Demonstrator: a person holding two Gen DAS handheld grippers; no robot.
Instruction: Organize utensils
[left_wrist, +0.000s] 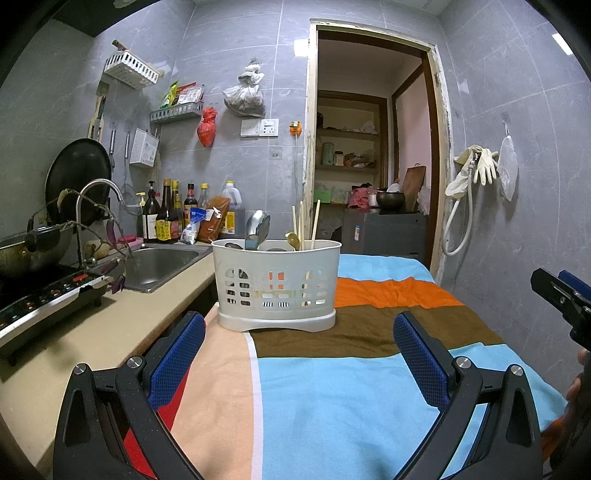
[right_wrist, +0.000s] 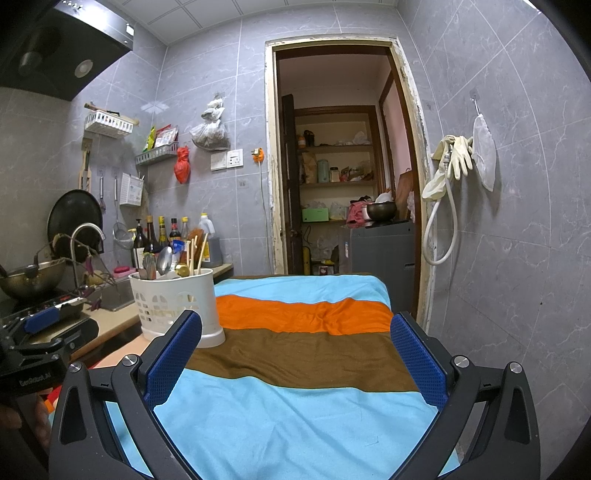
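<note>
A white utensil caddy (left_wrist: 277, 284) is standing upright on the striped cloth (left_wrist: 369, 387), at its left edge beside the counter (left_wrist: 110, 332), holding spoons (left_wrist: 256, 225) and chopsticks (left_wrist: 315, 223) that are poking above its rim. The left gripper (left_wrist: 299, 358) is hovering just before the caddy, fingers spread wide and holding nothing. The right gripper (right_wrist: 295, 365) is hanging over the cloth to the caddy's right, likewise spread and empty. A sink (left_wrist: 162, 264) is sitting behind on the counter.
</note>
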